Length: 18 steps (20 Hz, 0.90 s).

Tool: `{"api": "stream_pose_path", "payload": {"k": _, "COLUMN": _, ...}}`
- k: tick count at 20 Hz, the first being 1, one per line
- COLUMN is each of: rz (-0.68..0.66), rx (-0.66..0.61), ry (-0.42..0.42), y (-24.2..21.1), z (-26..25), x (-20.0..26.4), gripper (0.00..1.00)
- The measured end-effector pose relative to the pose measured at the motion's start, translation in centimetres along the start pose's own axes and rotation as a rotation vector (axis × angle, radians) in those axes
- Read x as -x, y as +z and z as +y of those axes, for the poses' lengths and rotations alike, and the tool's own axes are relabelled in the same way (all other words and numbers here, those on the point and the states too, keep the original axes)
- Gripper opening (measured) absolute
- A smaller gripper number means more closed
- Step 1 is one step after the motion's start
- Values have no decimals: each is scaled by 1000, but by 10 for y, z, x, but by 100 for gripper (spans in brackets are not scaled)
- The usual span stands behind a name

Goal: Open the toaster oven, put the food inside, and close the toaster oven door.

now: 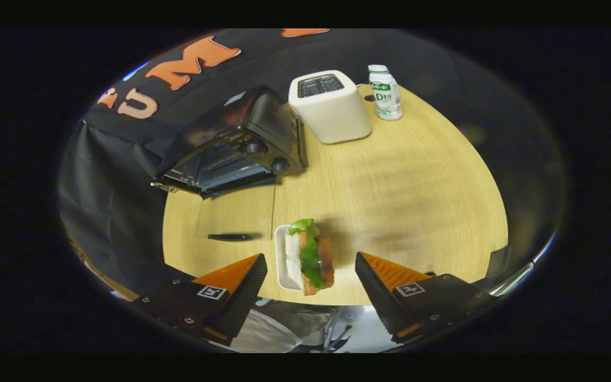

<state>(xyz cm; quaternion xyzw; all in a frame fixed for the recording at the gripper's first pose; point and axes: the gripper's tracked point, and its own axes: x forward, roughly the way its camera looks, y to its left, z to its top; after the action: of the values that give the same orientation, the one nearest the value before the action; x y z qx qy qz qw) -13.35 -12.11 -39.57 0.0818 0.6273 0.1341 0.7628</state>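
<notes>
Gripper (311, 270) hovers tilted down over the table (417, 191), fingers spread wide either side of the sandwich (312, 257), gripping nothing.

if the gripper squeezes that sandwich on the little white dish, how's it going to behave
The sandwich looks layered, with green filling sticking out, so it probably squashes and may shed layers. It overhangs its white dish, so a push could tip it off. The open gripper straddles it.

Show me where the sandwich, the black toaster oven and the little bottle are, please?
sandwich (312, 258): gripper view, on its green lettuce, between the open fingers.
toaster oven (242, 146): gripper view, on its front beside the knobs.
bottle (386, 94): gripper view, on its labelled body.
</notes>
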Motion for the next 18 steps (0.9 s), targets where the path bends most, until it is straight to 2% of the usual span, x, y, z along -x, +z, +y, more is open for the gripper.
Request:
{"api": "stream_pose_path", "payload": {"k": 4, "rz": 53, "rx": 4, "ry": 38, "y": -10, "z": 6, "x": -24, "gripper": 97}}
{"api": "stream_pose_path", "payload": {"k": 7, "rz": 76, "rx": 7, "ry": 42, "y": -14, "z": 8, "x": -34, "gripper": 90}}
{"api": "stream_pose_path", "payload": {"k": 9, "rz": 82, "rx": 0, "ry": 47, "y": -16, "z": 9, "x": -41, "gripper": 80}}
{"api": "stream_pose_path", "payload": {"k": 11, "rz": 91, "rx": -20, "ry": 47, "y": -18, "z": 8, "x": -40, "gripper": 66}}
{"api": "stream_pose_path", "payload": {"k": 13, "rz": 86, "rx": -66, "ry": 72, "y": -18, "z": 14, "x": -39, "gripper": 45}}
{"api": "stream_pose_path", "payload": {"k": 14, "rz": 80, "rx": -72, "ry": 62, "y": -18, "z": 14, "x": -38, "gripper": 39}}
{"api": "stream_pose_path", "payload": {"k": 16, "rz": 55, "rx": -84, "ry": 50, "y": -16, "z": 17, "x": -32, "gripper": 33}}
{"api": "stream_pose_path", "payload": {"k": 18, "rz": 17, "rx": -93, "ry": 84, "y": -8, "z": 33, "x": -19, "gripper": 31}}
